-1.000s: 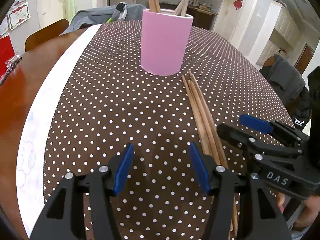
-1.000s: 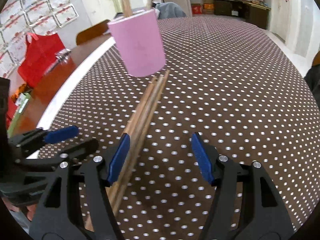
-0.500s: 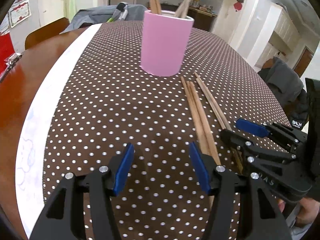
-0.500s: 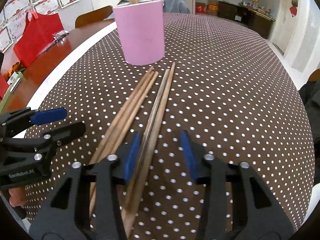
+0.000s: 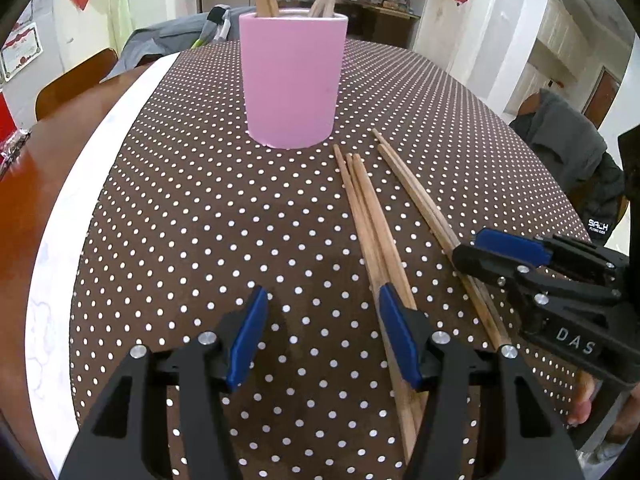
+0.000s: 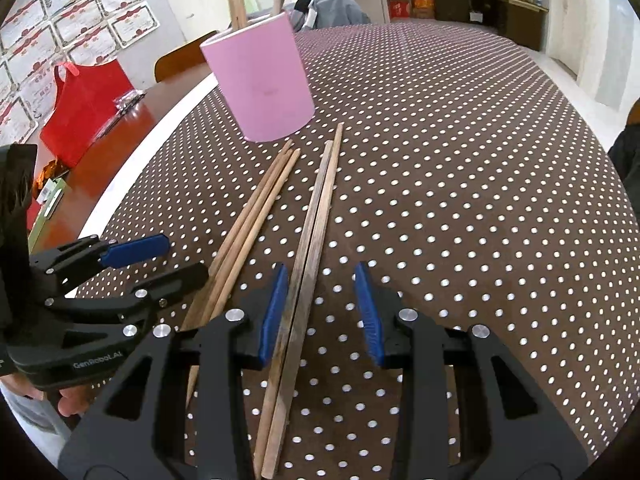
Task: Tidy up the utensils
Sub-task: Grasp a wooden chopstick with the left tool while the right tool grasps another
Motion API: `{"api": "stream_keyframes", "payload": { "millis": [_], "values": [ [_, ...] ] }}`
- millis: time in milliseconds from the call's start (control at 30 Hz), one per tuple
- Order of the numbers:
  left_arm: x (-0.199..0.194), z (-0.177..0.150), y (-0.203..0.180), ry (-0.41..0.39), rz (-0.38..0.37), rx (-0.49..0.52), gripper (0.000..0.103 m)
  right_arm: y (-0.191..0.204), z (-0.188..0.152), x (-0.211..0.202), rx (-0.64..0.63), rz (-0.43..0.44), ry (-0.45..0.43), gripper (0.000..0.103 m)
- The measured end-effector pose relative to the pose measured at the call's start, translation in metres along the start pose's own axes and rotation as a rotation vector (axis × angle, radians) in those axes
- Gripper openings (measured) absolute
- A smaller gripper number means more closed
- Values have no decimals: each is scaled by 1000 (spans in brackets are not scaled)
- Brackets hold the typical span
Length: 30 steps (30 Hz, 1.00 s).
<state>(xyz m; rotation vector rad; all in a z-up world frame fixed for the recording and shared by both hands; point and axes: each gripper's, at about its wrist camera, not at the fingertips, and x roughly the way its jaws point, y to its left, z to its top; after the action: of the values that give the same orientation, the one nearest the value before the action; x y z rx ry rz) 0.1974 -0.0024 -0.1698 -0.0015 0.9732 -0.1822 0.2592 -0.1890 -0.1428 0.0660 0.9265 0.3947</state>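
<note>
With its jaws apart, the right tool [image 6: 322, 308] straddles the darker chopstick pair [image 6: 316, 216] lying at 5 o'clock of the pink cup [image 6: 262, 88], ready to close and lift; the left tool [image 5: 322, 338] hangs open.

A tall pink cylindrical cup [image 5: 293, 80] holding wooden chopsticks stands on the brown white-dotted tablecloth [image 5: 192, 208]. Nearer, three loose wooden chopsticks [image 5: 370, 216] lie beside a darker pair [image 5: 420, 200], reaching the left gripper's [image 5: 324, 336] open jaws.
</note>
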Motion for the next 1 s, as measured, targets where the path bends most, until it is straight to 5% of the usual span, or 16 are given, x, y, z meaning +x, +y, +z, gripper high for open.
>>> {"api": "stream_keyframes", "payload": {
  "millis": [400, 767, 1000],
  "values": [
    [12, 12, -11, 22, 100, 62, 58, 0, 3, 2, 7, -22, -1, 35],
    [24, 34, -8, 69, 83, 54, 57, -3, 17, 8, 8, -29, 53, 35],
    [27, 45, -15, 99, 70, 62, 34, 9, 40, 26, -65, -81, 157, 35]
  ]
}}
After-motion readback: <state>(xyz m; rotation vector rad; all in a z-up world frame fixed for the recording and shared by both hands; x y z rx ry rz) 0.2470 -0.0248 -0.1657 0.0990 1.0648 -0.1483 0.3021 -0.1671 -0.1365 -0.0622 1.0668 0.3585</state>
